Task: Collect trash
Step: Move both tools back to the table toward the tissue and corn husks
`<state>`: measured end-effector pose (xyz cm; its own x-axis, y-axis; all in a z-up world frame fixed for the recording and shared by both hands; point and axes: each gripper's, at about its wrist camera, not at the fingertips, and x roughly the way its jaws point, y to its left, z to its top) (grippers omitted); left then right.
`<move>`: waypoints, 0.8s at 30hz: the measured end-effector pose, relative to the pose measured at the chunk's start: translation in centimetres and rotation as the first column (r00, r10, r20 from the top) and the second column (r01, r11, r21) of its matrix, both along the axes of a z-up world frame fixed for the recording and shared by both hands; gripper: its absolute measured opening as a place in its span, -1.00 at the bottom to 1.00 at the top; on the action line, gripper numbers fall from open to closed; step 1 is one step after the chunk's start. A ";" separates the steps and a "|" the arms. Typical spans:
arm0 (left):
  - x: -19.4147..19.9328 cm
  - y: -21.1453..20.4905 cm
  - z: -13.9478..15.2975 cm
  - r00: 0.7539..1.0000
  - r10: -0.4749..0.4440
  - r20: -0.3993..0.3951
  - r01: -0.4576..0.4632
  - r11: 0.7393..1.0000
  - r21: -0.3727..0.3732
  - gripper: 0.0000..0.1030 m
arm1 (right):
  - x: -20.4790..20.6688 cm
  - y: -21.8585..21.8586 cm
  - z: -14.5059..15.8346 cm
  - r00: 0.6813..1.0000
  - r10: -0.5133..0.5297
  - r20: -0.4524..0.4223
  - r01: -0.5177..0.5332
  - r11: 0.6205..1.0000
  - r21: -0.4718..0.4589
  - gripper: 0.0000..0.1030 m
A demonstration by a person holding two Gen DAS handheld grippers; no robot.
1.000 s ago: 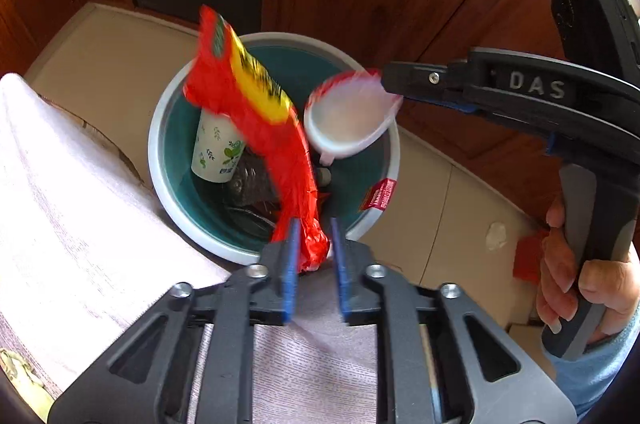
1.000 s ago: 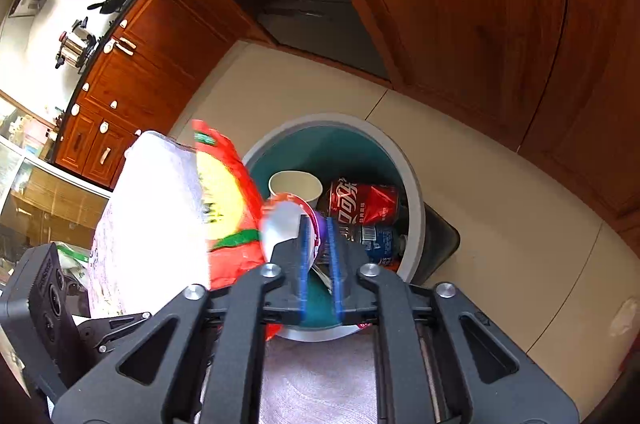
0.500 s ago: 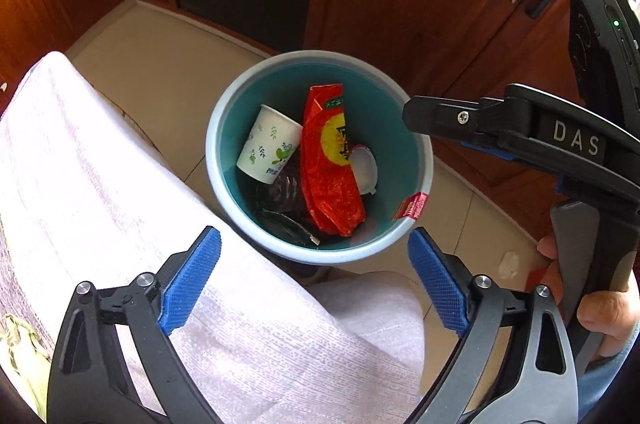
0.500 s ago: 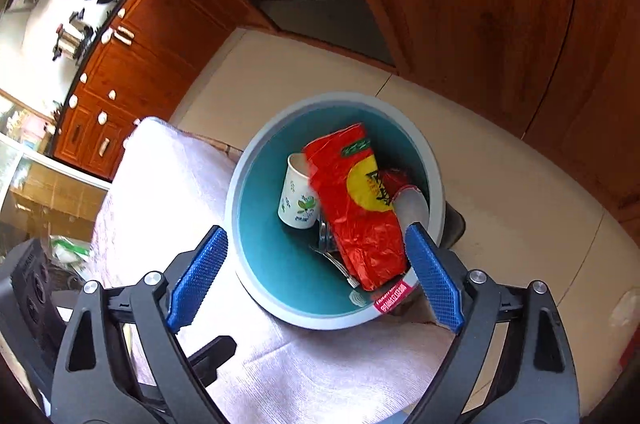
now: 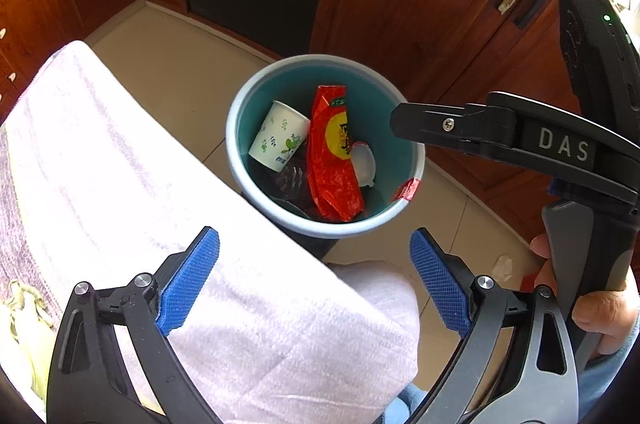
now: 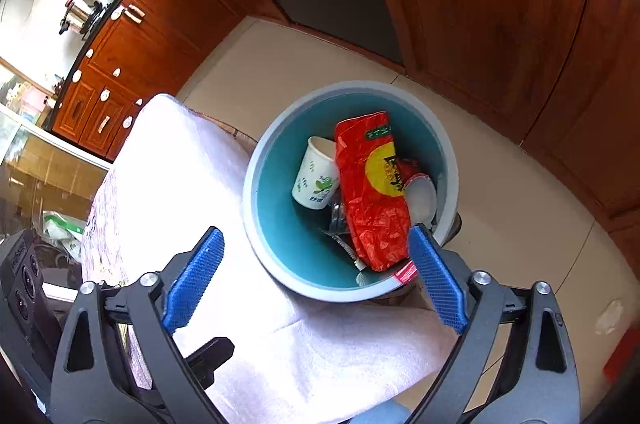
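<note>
While red crinkled foil wrapper (image 5: 334, 159) lies in round teal bin (image 5: 236, 143) | left tool (image 5: 316, 280), right tool (image 6: 316, 280) wide open, empty | next: seek remaining trash.

Readable text, 1 item: "DAS", in raised pale capitals on the black body of my right gripper (image 5: 564, 147), seen from the left wrist view.

Unreadable print: the red snack bag (image 5: 334, 159) in the trash bin (image 5: 240, 159) carries dark characters on a yellow disc and a small green label near its top edge; both are too small to make out. The red tag (image 5: 408, 189) on the bin's rim is blurred.
</note>
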<state>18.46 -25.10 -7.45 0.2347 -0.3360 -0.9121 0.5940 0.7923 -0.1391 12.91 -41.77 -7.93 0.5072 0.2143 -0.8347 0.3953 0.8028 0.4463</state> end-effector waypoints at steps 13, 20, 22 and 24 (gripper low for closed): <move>-2.0 9.1 2.8 0.989 0.144 0.040 -0.143 0.989 -0.040 0.89 | 0.7 7.6 2.8 0.989 0.143 0.030 -0.143 0.990 -0.004 0.75; -3.1 16.3 4.1 0.963 0.263 0.064 -0.259 0.964 -0.061 0.91 | 2.0 15.5 5.2 0.953 0.299 0.051 -0.298 0.954 -0.024 0.75; -3.5 18.6 4.6 0.952 0.299 0.071 -0.294 0.953 -0.073 0.91 | 2.5 18.1 5.6 0.936 0.347 0.055 -0.346 0.938 -0.026 0.75; -4.1 21.0 5.0 0.941 0.329 0.077 -0.322 0.943 -0.082 0.92 | 2.9 20.7 6.0 0.918 0.394 0.054 -0.393 0.919 -0.032 0.75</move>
<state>14.40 -4.08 -2.41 0.4203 -0.2878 -0.8605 0.3176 0.9350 -0.1576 15.82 -21.02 -1.91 0.4333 0.3900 -0.8125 0.0195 0.8972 0.4411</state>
